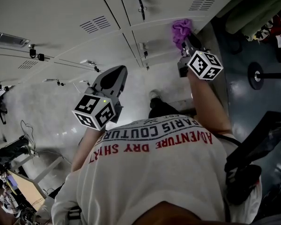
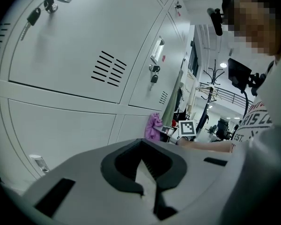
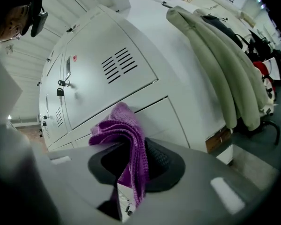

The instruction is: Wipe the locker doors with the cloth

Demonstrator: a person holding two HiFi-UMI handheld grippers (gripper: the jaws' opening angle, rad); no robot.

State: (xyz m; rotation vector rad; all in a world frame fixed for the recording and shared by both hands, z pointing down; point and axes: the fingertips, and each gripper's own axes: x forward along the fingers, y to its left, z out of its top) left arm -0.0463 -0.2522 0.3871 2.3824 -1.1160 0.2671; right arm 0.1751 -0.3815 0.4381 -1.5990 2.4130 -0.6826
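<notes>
The right arm (image 1: 207,104) stretches forward with the forearm bare and carries the right gripper (image 1: 186,43) well ahead of the body. Its jaws are clamped on a purple cloth (image 3: 129,139), whose folds stand up between them. The left arm (image 1: 84,146) is bent and sits nearer the torso. The left gripper (image 1: 115,73) points forward, its jaws pressed together with nothing between them.

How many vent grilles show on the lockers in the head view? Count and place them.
3: centre vent, top-right vent, left vent. The person may hide others.
</notes>
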